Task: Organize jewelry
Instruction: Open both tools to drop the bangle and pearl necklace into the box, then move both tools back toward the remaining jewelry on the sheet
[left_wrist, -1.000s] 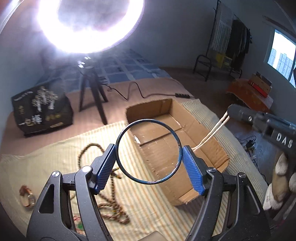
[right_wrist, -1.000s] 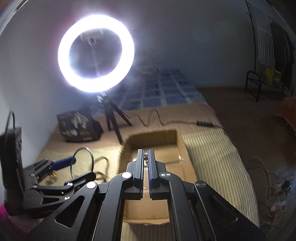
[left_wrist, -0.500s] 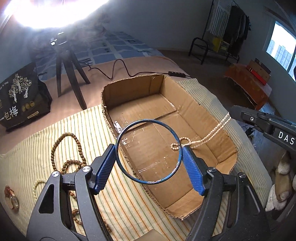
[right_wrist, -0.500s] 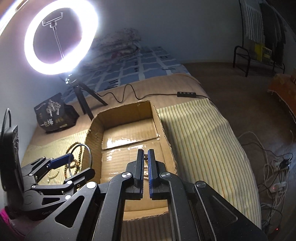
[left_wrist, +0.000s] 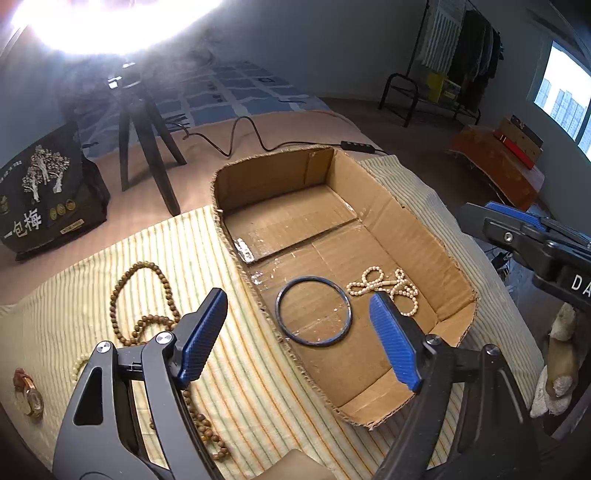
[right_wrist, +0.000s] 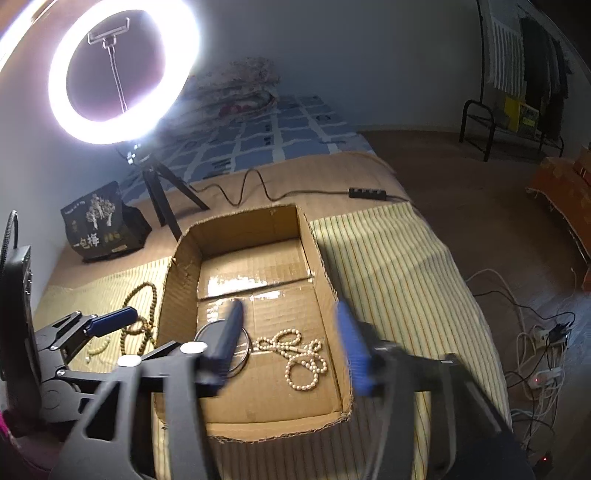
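Left wrist view shows my left gripper (left_wrist: 295, 328) over the near end of the cardboard box (left_wrist: 424, 236), its fingers spread and opening wider, with nothing between them; the dark bangle (left_wrist: 313, 311) lies flat on the box floor below. Just beside it sits the pale bead necklace (left_wrist: 388, 288), loosely coiled. My right gripper (right_wrist: 291, 343) hangs above that necklace, its fingers blurred and opening, clear of the beads. So both pieces are in the box, and I judge the step in hand to be letting go cleanly. To do that well I would let both sets of fingers finish spreading before lifting, then rise straight up so no pad snags a loop of beads or drags the bangle. Outside the box, on the striped cloth (left_wrist: 258, 369) covering the bed, the brown bead strand (left_wrist: 140, 317) is tangled in loops, and a small watch (left_wrist: 31, 395) lies near the cloth's edge. I would take the brown strand next, pinching one loop.
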